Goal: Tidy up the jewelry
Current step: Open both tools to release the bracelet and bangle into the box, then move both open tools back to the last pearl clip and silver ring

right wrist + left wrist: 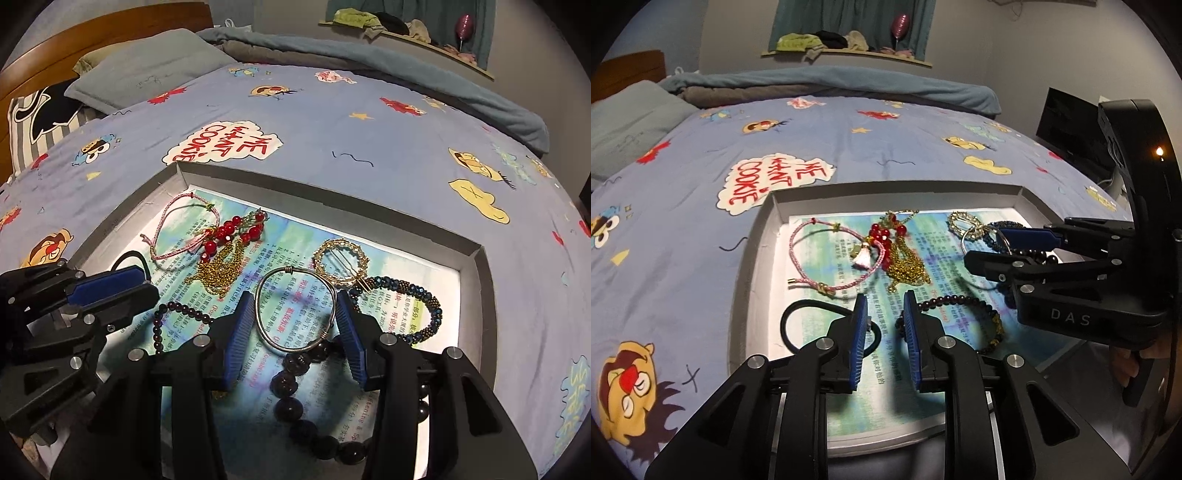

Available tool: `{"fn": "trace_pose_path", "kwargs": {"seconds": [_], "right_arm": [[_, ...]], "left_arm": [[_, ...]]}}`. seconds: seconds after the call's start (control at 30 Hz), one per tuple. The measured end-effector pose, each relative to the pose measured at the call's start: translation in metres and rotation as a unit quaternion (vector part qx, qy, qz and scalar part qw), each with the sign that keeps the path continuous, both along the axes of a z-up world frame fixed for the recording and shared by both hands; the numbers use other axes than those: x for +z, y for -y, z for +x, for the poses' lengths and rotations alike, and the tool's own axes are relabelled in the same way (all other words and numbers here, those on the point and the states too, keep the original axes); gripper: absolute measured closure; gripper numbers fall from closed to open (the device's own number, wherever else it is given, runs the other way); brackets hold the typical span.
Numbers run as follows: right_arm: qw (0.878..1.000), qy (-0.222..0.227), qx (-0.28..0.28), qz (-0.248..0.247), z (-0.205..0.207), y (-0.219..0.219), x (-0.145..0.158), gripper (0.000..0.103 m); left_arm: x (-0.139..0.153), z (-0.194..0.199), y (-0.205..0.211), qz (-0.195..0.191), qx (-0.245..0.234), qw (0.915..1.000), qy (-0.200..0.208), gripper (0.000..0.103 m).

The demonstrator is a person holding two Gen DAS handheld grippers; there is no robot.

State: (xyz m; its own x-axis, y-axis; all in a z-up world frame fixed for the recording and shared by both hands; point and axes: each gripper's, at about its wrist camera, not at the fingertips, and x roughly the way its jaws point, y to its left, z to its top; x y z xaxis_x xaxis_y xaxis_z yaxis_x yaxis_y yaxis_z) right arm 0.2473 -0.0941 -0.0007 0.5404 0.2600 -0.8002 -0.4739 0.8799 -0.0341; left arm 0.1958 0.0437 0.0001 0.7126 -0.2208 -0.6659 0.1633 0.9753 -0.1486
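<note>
A shallow white box (764, 225) lined with a printed sheet lies on the bed and holds the jewelry. My right gripper (293, 295) is shut on a silver bangle (273, 341), one pad on each side of it. A gold round clip (341, 262), a blue beaded bracelet (417, 306) and a string of large dark beads (291, 384) lie close around it. My left gripper (885, 299) stands open with nothing between its pads. It hangs between a black hair tie (792, 314) and a small dark bead bracelet (960, 300). Farther back lie a pink cord bracelet (812, 254) and red beads on a gold chain (905, 262).
The box rests on a blue cartoon-print bed cover (849, 147). A grey pillow (147, 70) and a wooden headboard (92, 33) are at the far left, and a rolled blanket (831, 81) lies along the far edge. A hand (1126, 365) holds the right gripper.
</note>
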Motion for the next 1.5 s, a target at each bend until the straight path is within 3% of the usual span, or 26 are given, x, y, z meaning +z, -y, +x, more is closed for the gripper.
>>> {"fn": "trace_pose_path", "kwargs": {"seconds": [0.3,0.47,0.6,0.67,0.93,1.27,1.5], "right_arm": [[1.0,0.007,-0.02,0.016,-0.006,0.017,0.011,0.051],[0.999,0.019,-0.035,0.032,-0.02,0.036,0.023,0.043],[0.997,0.033,-0.054,0.038,-0.034,0.052,0.033,0.028],[0.996,0.041,-0.063,0.04,-0.042,0.061,0.04,0.025],[0.992,0.061,-0.08,0.08,-0.076,0.09,0.065,0.006],[0.989,0.073,-0.077,0.104,-0.123,0.1,0.073,0.006],[0.989,0.086,-0.074,0.095,-0.162,0.107,0.065,0.006]], "left_arm": [[0.004,-0.005,0.001,0.013,0.008,0.9998,0.013,0.07],[0.012,-0.015,0.001,0.025,0.02,0.999,0.033,0.053],[0.021,-0.025,0.001,0.041,0.043,0.9967,0.055,0.03],[0.028,-0.032,-0.001,0.047,0.057,0.9949,0.068,0.025],[0.051,-0.057,-0.018,0.045,0.095,0.9907,0.087,0.015],[0.068,-0.104,-0.016,0.065,0.085,0.9899,0.093,0.011],[0.051,-0.138,-0.009,0.063,0.058,0.9942,0.066,0.011]]}}
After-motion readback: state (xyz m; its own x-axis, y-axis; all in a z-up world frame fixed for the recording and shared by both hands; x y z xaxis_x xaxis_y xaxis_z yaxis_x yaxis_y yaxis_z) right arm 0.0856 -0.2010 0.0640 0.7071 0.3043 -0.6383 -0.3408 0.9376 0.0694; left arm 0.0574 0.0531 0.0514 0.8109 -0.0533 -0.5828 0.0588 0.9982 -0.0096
